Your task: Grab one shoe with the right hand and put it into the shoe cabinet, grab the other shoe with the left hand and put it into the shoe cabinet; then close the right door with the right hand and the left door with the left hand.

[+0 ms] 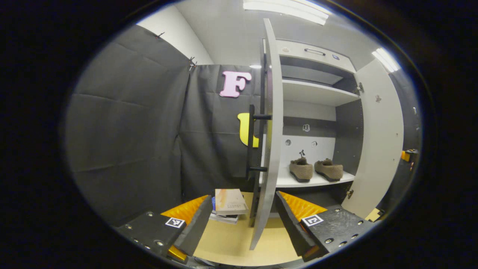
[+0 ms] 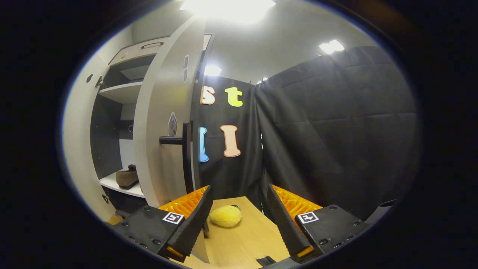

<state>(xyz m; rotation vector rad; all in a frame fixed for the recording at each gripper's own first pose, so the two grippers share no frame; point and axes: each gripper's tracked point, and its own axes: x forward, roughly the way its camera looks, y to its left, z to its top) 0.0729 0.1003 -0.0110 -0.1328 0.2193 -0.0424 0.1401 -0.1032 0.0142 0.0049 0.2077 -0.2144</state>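
**Both shoes on the cabinet shelf, doors standing open**

In the left gripper view, the left gripper (image 1: pixel 239 220) hangs in front of the shoe cabinet (image 1: pixel 317 93) with its jaws released and nothing between them. The edge of the left door (image 1: pixel 270 130) runs upright through the middle of that view, seen almost end-on, and its lower end falls in the gap between the jaws. A black bar handle (image 1: pixel 251 142) sits on the door's outer face. Past the door, two brown shoes (image 1: pixel 315 170) lie side by side on the lower white shelf (image 1: pixel 287 182), toes toward the camera, close together. The right door (image 1: pixel 377 149) stands swung open at the far side of the cabinet. A small stack of books (image 1: pixel 228 205) rests on the wooden bench (image 1: pixel 231 243), just left of the left door's lower edge.

In the right gripper view, the right gripper (image 2: pixel 237 220) also has its jaws released and empty. The right door (image 2: pixel 164 123) stands open just ahead and to the left, its black handle (image 2: pixel 179 149) jutting toward the camera. Through the opening beside it, one brown shoe (image 2: pixel 127 177) shows on the white shelf (image 2: pixel 119 185). A yellow plush toy (image 2: pixel 225 216) lies on the bench (image 2: pixel 246 239) between the gripper's fingers (image 2: pixel 194 220), farther off and apart from them.
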